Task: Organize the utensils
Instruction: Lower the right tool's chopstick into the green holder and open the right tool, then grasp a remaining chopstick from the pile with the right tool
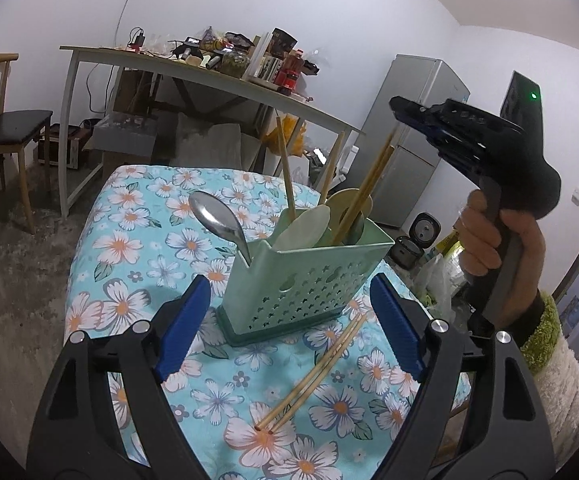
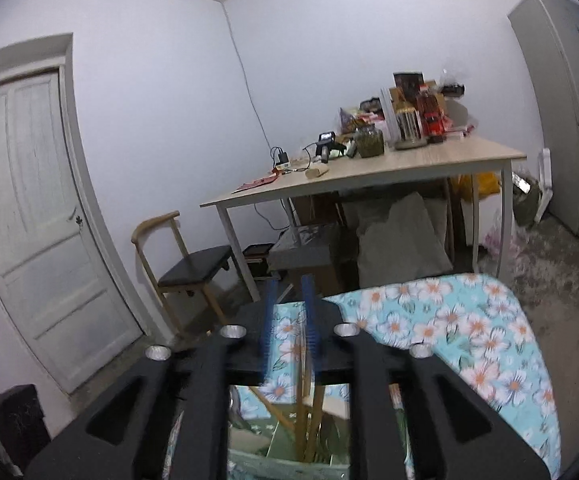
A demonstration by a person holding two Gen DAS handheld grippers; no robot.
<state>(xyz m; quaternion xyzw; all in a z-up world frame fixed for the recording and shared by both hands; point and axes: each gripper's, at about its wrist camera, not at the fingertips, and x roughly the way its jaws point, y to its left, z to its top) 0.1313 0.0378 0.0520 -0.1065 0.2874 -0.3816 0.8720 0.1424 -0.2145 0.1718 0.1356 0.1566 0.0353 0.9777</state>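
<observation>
- The green perforated utensil holder [image 1: 289, 280] stands upright on the counter [image 1: 137, 216], which is covered in a blue floral cloth.
- Inside it stand a metal spoon [image 1: 217, 220] at its left end, pale flat spoons [image 1: 309, 224] in the middle, and several chopsticks [image 1: 363, 192] leaning upward.
- Two loose chopsticks [image 1: 313, 372] lie flat on the cloth just in front of the holder, to its right.
- The left gripper [image 1: 289, 324] sits low in front of the holder, its blue fingers [image 1: 187, 320] spread wide to either side of the base, gripping nothing.
- The right gripper [image 2: 291, 328], held in a hand [image 1: 501, 240], is above the holder; its fingers [image 2: 270, 320] are a little apart, no pad pressing on anything, with upright chopsticks seen just below them.
- Behind stand a cluttered wooden table [image 1: 193, 76], a chair [image 1: 5, 132] and a fridge [image 1: 413, 120].
</observation>
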